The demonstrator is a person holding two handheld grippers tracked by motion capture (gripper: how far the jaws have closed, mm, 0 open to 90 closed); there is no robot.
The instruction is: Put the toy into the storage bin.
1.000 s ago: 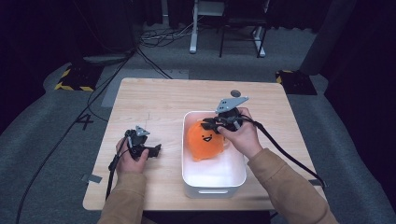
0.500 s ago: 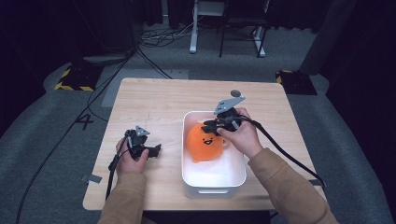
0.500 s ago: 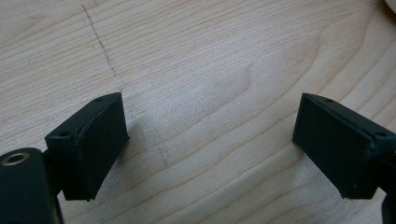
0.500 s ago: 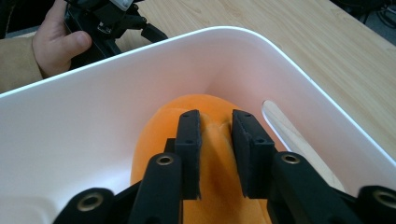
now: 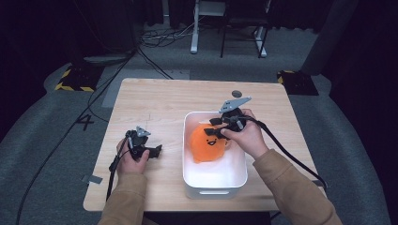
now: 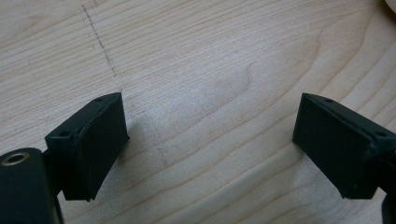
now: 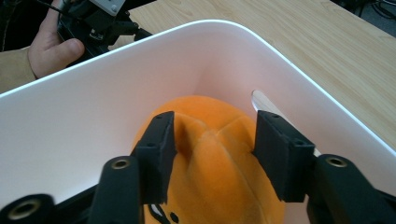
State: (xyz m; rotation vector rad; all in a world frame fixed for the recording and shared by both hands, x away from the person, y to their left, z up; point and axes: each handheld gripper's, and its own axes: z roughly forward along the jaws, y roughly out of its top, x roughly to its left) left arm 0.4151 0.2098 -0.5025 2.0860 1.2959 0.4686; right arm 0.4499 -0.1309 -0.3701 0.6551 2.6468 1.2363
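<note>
Orange plush toy [image 5: 210,143] inside white bin [image 5: 213,185], desk right. Right gripper [image 7: 212,140] jaws pinching its top, probably; contact edges unclear. Soft, light: grip bunched fabric. Left gripper [image 6: 212,140] jaws spread, empty, over desk [image 6: 196,56].

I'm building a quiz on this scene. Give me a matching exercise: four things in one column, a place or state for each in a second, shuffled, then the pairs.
Things
1. orange plush toy
2. white bin
3. left gripper
4. right gripper

Places or states
A. open above bare wood
B. inside the bin
C. on the wooden table, at the person's right
D. jaws astride the toy, pressing its fabric

Pairs: 1-B, 2-C, 3-A, 4-D
</note>
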